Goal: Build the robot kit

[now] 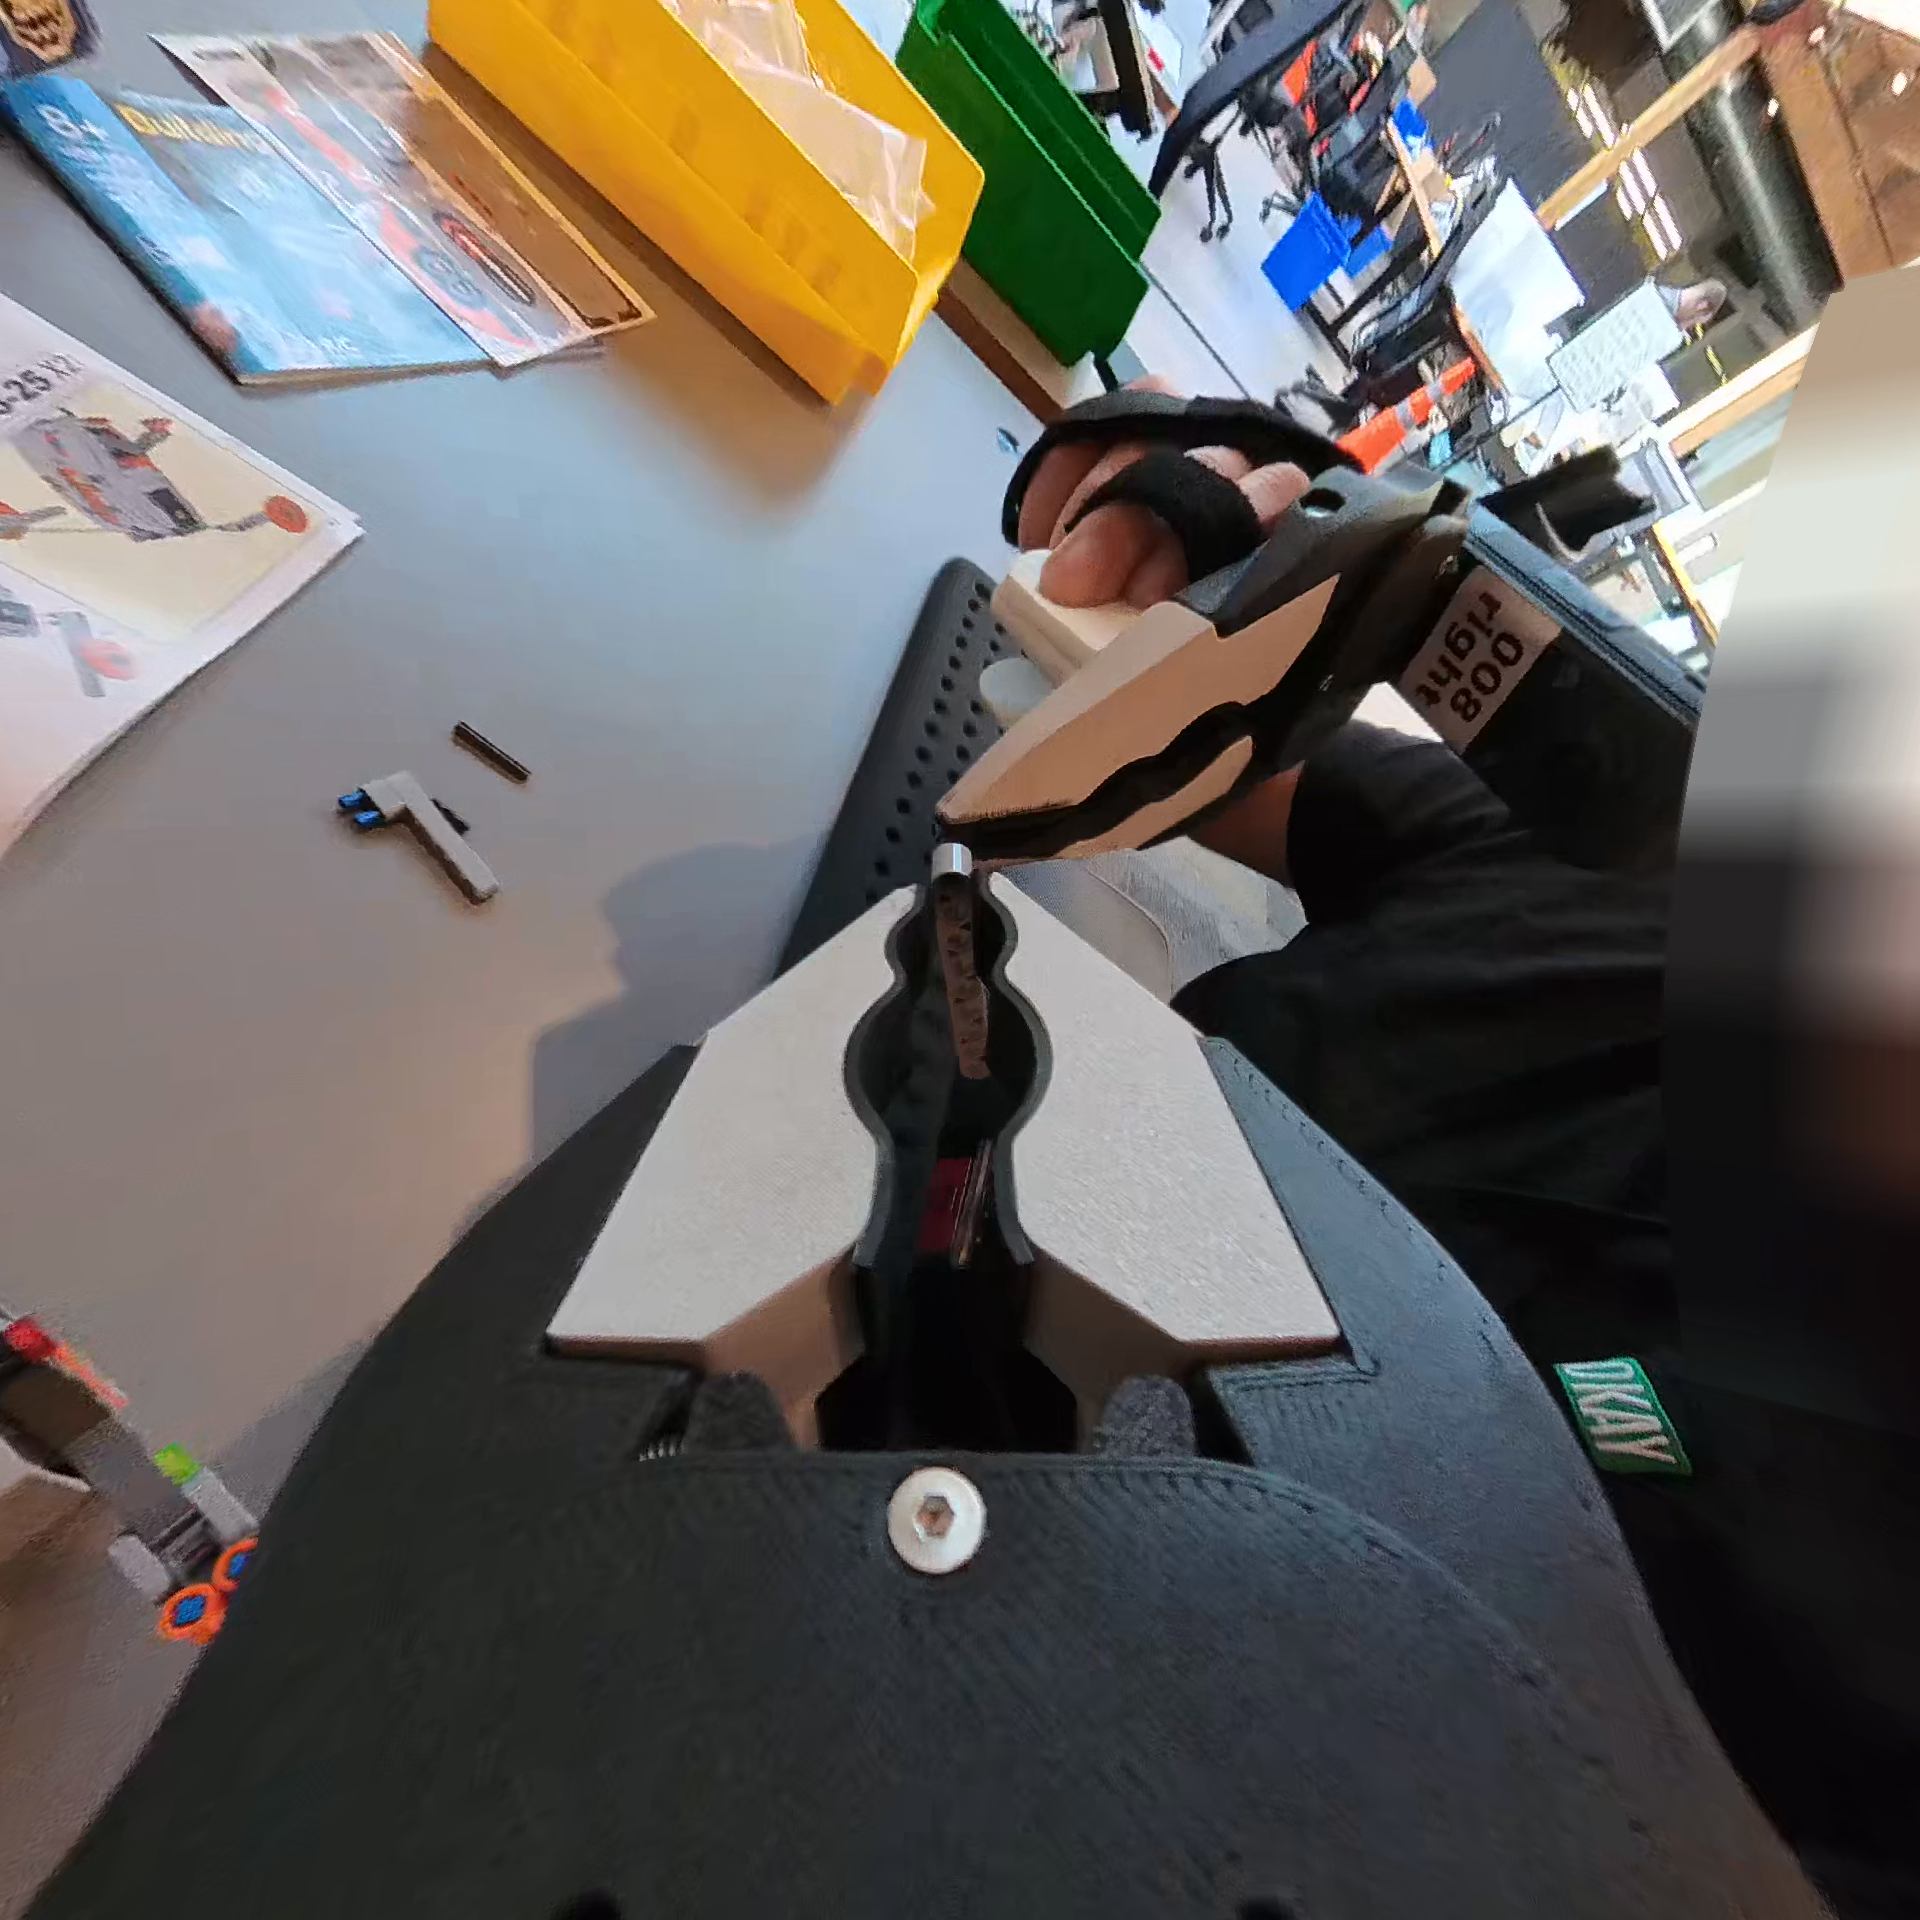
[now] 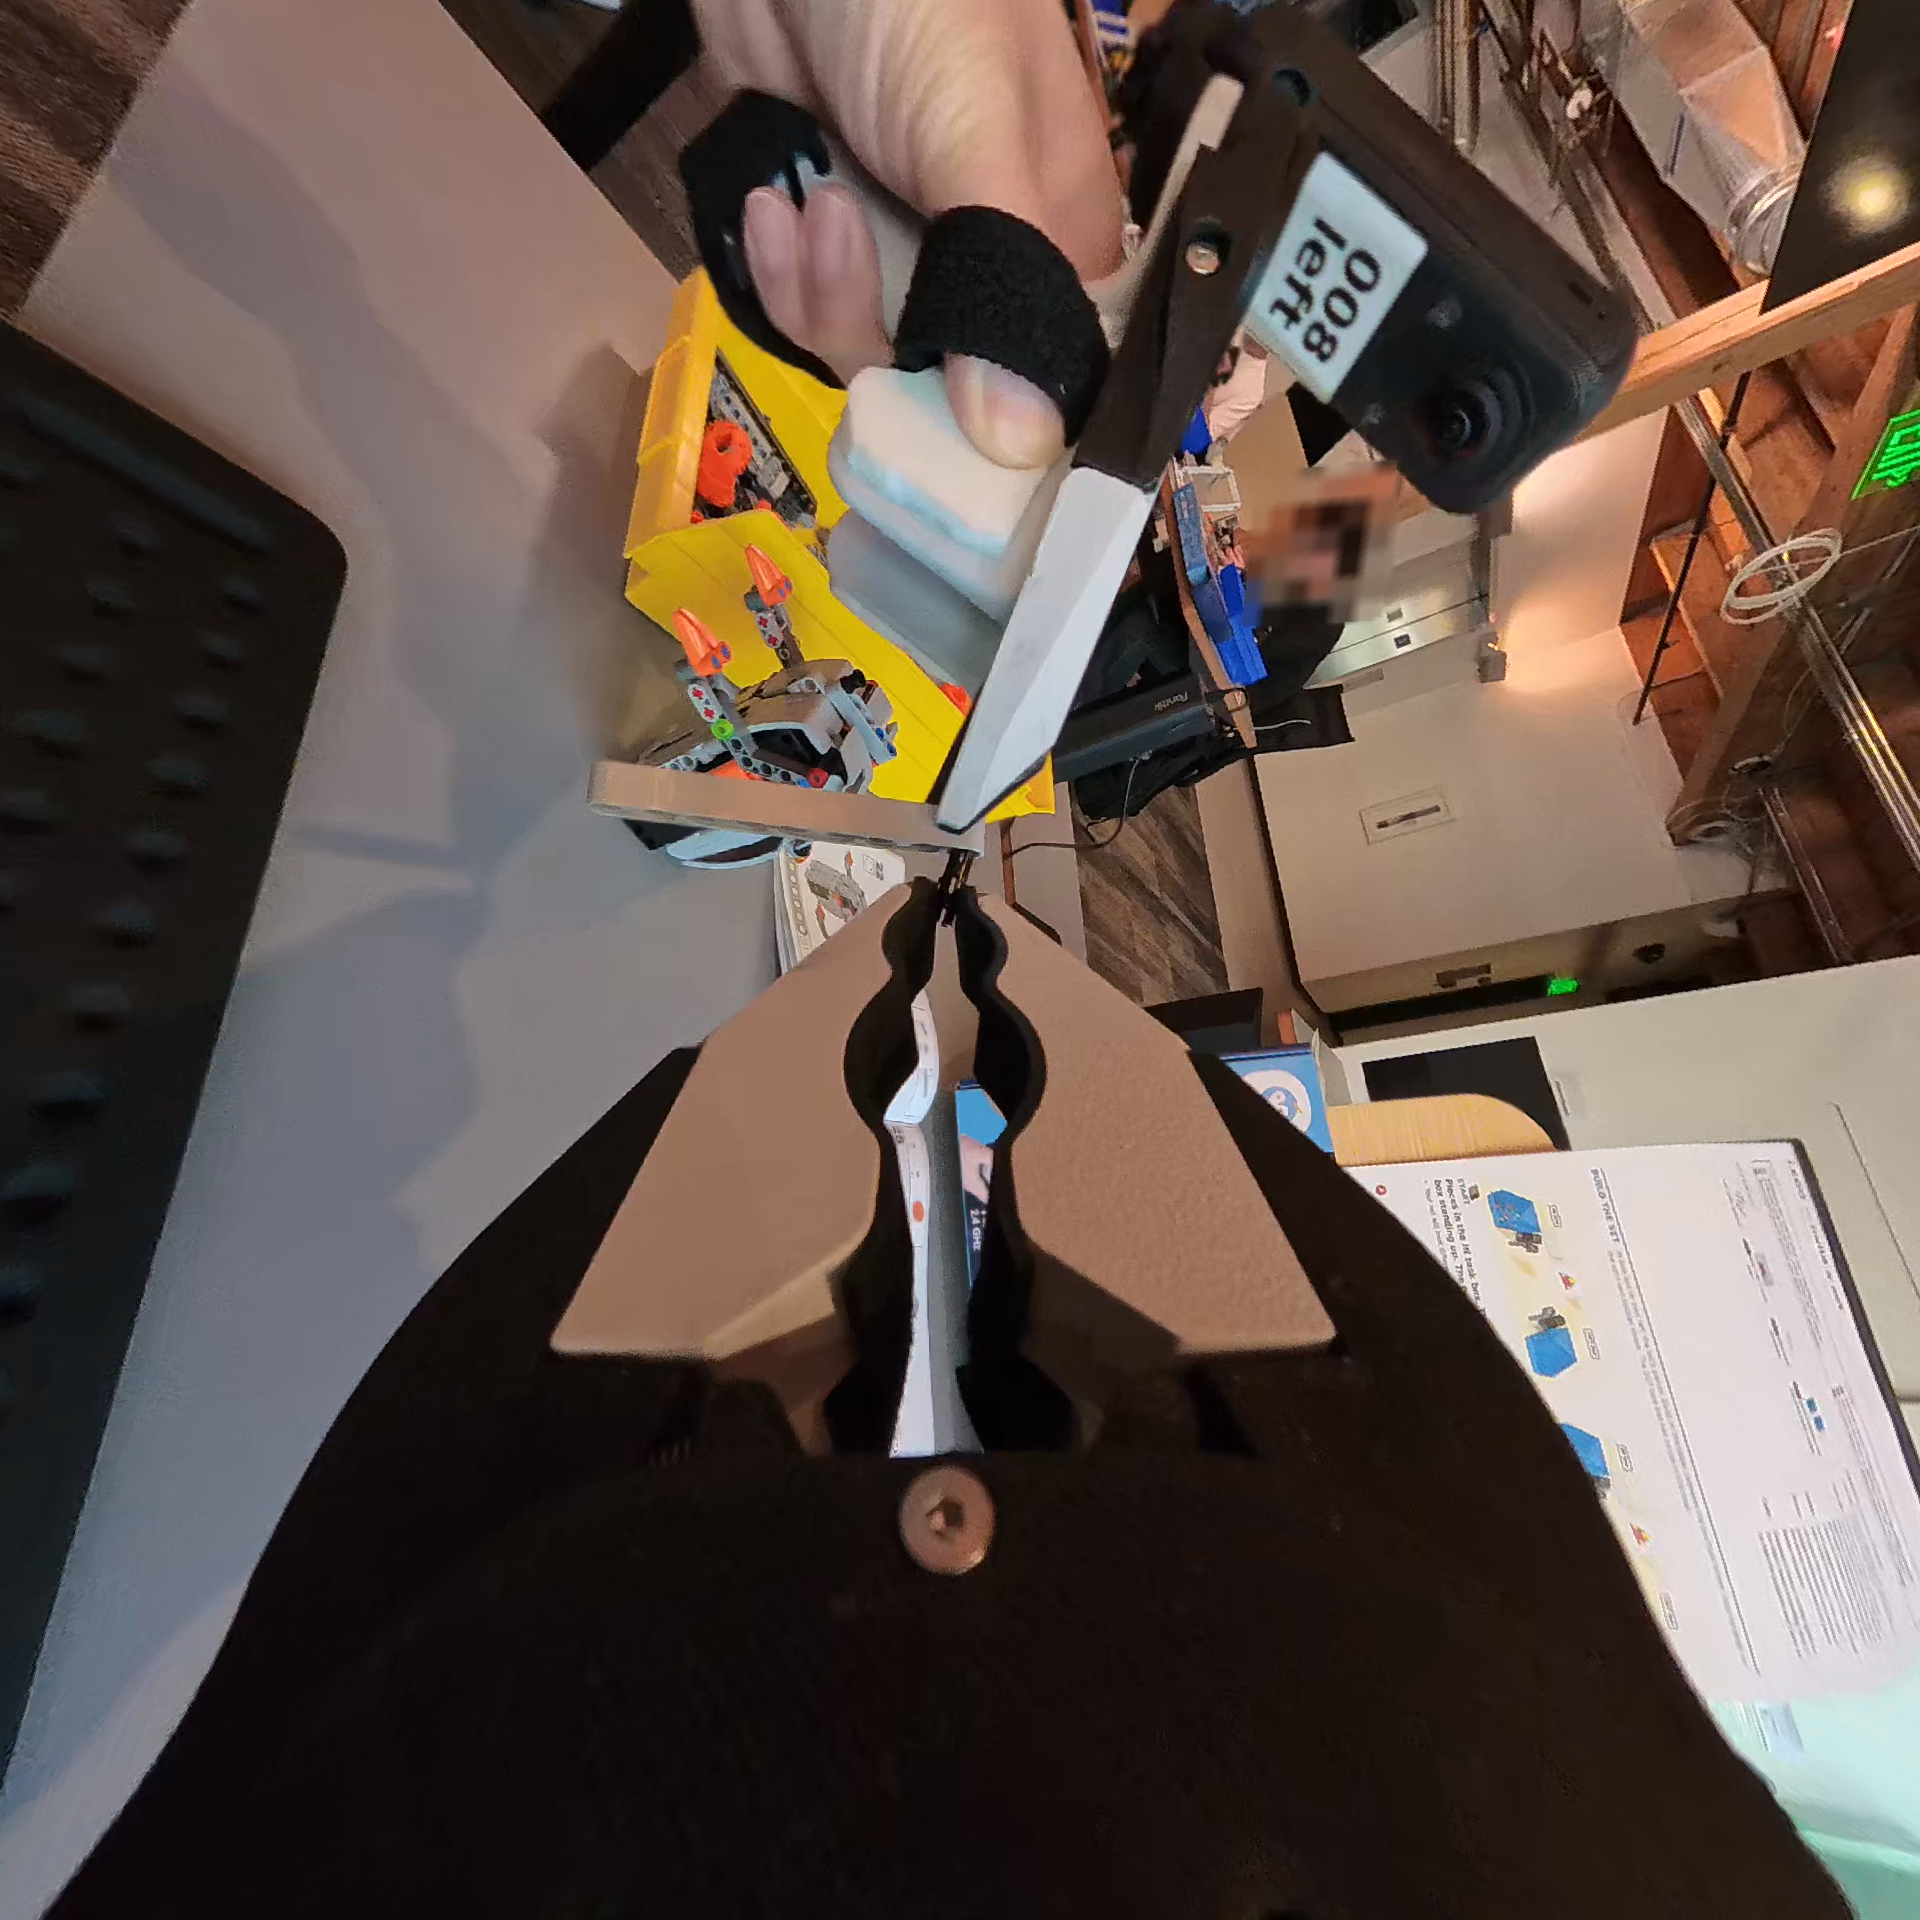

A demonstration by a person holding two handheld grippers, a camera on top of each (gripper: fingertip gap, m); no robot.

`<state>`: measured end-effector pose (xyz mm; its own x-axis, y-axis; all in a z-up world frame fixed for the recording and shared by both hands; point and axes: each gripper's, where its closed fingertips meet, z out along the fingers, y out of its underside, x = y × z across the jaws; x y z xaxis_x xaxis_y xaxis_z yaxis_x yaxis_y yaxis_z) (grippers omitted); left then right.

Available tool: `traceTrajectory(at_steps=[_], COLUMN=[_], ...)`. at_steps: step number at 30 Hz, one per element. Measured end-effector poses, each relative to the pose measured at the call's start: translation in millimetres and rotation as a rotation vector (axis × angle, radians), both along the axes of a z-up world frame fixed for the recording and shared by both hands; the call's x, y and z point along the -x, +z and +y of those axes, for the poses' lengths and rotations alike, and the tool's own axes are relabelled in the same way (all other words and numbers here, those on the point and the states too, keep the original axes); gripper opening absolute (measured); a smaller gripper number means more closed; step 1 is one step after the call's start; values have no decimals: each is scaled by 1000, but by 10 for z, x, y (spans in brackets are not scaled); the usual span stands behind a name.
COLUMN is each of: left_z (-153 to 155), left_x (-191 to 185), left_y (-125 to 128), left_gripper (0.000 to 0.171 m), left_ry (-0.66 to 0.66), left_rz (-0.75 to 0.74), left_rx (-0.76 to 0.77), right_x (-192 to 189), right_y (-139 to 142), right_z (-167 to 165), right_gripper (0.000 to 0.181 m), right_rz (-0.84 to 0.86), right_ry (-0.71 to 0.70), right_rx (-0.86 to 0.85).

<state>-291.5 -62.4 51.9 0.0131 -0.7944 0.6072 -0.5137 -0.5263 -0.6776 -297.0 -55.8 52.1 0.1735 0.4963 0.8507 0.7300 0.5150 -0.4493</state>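
Note:
My left gripper [image 1: 951,891] is shut on a grey beam [image 1: 952,862]. Only the beam's end shows at the tips in the left wrist view. In the right wrist view the beam [image 2: 769,810] runs sideways from the left gripper [image 2: 961,823]. My right gripper [image 2: 948,906] is shut on a small black pin [image 2: 950,896] and presses it against the beam's end. In the left wrist view the right gripper [image 1: 951,826] comes in from the upper right, tip to tip with the left. A hand holds each gripper above the table.
On the grey table [image 1: 623,582] lie a grey L-shaped piece with blue pins [image 1: 431,826], a black axle [image 1: 490,751] and instruction booklets [image 1: 260,239]. A yellow bin [image 1: 727,177] and a green bin [image 1: 1029,197] stand behind. A partly built model [image 2: 769,707] stands by the yellow bin [image 2: 675,436]. A black perforated mat [image 2: 135,831] lies nearby. Left and right tips are no more than a few centimetres apart. The partly built model [image 2: 769,707] is about equally far from each gripper, around 20 cm.

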Motion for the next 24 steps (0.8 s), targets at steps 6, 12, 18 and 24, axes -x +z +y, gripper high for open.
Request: traceTrajectory(at_steps=[6, 12, 18, 24], left_z=[-113, -131, -130, -92], left_x=[-125, -183, -207, -252], left_y=[29, 31, 50, 191], left_gripper=[5, 5, 5, 5], left_ry=[-77, -116, -150, -135], left_rz=[61, 87, 117, 47], left_rx=[29, 53, 75, 86], right_x=[-132, -199, -237, -283], right_y=[38, 44, 76, 219], right_z=[-113, -140, -131, -91], right_gripper=[1, 1, 2, 1], right_rz=[-49, -112, -186, -20], right_ry=[36, 69, 106, 87], right_rx=[3, -14, -6, 70])
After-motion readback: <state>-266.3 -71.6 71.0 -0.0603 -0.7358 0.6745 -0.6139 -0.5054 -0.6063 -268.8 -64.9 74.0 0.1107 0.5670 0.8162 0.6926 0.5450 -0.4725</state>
